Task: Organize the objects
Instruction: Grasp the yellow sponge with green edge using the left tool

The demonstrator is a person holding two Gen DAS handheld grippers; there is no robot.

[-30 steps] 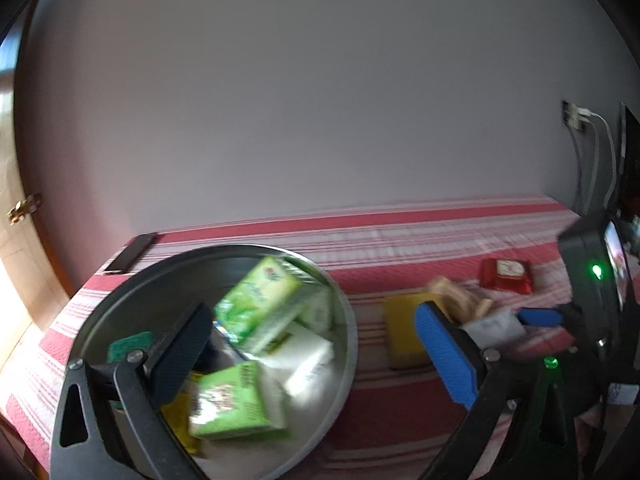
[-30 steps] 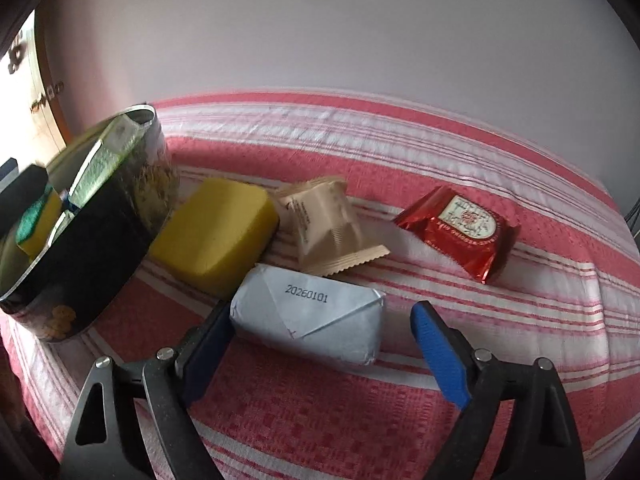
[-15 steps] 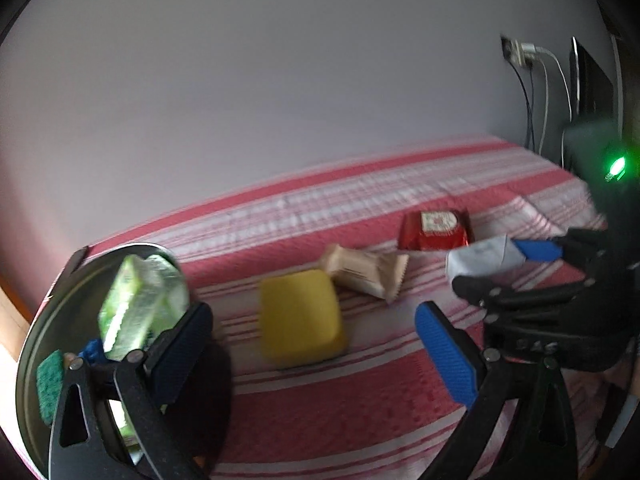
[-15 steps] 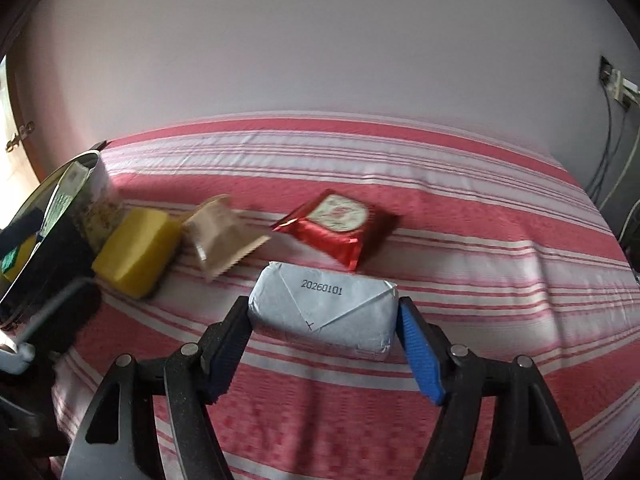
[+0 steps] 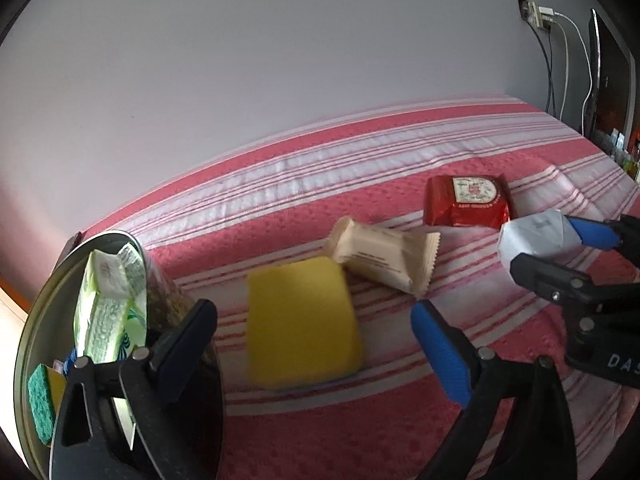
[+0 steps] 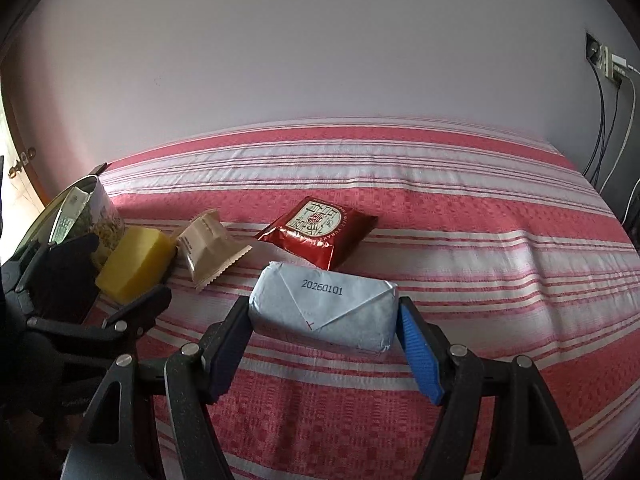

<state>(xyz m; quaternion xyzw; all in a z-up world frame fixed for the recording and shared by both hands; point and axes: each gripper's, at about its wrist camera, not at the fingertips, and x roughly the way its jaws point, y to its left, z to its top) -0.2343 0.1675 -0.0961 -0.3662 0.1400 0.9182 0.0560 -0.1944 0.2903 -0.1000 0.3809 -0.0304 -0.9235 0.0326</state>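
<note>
My right gripper (image 6: 322, 314) is shut on a white wrapped packet (image 6: 324, 308) stamped with a date, its pads pressing on both ends just above the cloth. That packet (image 5: 536, 234) also shows at the right of the left wrist view. My left gripper (image 5: 312, 312) hangs over a yellow sponge (image 5: 300, 328). Its jaws are closing on either side of the sponge, and the pads stand clear of it. A beige snack packet (image 5: 380, 256) and a red packet (image 5: 466, 202) lie beyond. A round metal tin (image 5: 40, 308) at the left holds green tissue packs (image 5: 108, 312).
Everything lies on a red and white striped cloth (image 6: 460, 240) against a pale wall. A green scrub sponge (image 5: 40, 400) sits in the tin. A wall socket with cables (image 5: 540, 12) and a dark screen (image 5: 612, 80) stand at the far right.
My left gripper swung right from over the tin to over the yellow sponge. My right gripper shut on the white packet and carried it to the right, away from the tin.
</note>
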